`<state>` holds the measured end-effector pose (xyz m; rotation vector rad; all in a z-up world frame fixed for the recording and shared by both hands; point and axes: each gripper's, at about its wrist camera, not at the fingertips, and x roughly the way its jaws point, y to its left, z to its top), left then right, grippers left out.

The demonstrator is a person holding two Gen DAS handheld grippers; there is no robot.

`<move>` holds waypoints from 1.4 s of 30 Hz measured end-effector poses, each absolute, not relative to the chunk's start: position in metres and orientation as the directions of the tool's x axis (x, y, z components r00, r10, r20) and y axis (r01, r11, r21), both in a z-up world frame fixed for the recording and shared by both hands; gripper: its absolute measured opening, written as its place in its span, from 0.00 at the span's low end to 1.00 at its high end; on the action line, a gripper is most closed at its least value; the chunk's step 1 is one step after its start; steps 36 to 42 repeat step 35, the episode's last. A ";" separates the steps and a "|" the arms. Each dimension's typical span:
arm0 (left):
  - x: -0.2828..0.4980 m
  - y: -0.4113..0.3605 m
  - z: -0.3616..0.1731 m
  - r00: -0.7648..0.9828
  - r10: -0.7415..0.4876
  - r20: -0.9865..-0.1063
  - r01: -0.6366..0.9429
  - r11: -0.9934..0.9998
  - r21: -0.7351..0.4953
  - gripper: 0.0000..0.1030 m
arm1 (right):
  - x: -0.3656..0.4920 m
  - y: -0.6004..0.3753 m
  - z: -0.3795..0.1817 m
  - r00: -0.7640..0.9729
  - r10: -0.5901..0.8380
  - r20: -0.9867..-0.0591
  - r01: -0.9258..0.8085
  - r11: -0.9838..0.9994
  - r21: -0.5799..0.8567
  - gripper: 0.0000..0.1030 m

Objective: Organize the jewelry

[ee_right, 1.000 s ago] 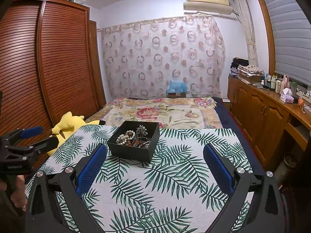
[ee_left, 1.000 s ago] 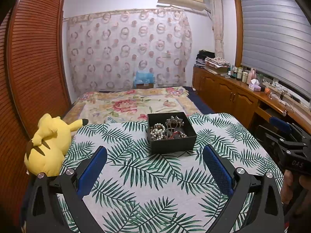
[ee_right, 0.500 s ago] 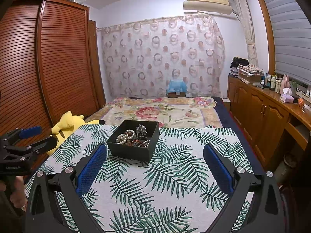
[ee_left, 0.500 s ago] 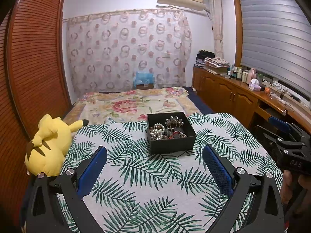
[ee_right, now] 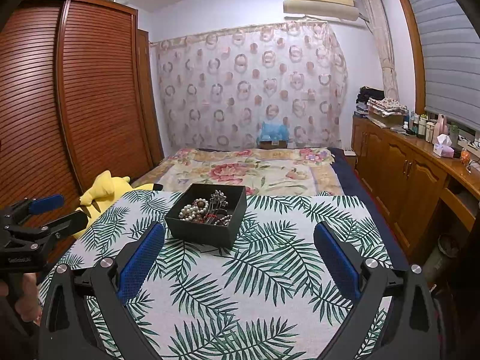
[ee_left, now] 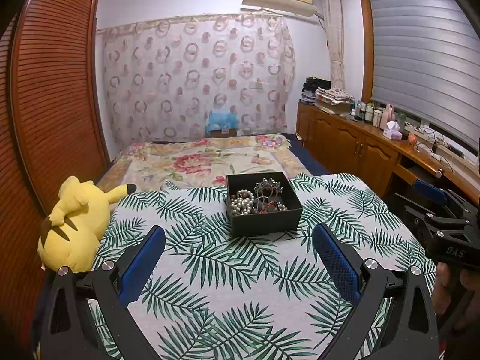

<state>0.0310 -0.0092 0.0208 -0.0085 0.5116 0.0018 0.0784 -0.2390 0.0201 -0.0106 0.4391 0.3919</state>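
Two grippers hover over the palm-leaf cloth [ee_left: 210,285]: left gripper [ee_left: 238,235] and right gripper [ee_right: 239,232], both spread wide, holding nothing. At twelve o'clock sits one black box [ee_left: 264,223] holding tangled jewelry [ee_left: 255,201]. One yellow plush [ee_left: 75,222] lies at nine o'clock.

The box [ee_left: 264,207] sits on the surface [ee_left: 228,285] with the jewelry [ee_left: 255,199] inside it; a plush toy [ee_left: 75,225] lies to its left, the bed [ee_left: 204,162] behind.
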 end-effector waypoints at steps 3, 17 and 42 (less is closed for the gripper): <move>0.031 -0.009 0.021 0.872 0.000 -0.489 -0.004 1.000 -0.007 0.92 | 0.078 -0.239 0.020 0.832 0.367 -0.416 -0.372 0.925 0.072 0.97; 0.031 -0.009 0.021 0.872 -0.001 -0.489 -0.003 1.000 -0.007 0.92 | 0.079 -0.239 0.022 0.831 0.367 -0.417 -0.372 0.925 0.072 0.97; 0.030 -0.011 0.020 0.871 0.001 -0.492 -0.006 1.000 -0.009 0.92 | 0.079 -0.240 0.021 0.831 0.367 -0.417 -0.371 0.926 0.074 0.97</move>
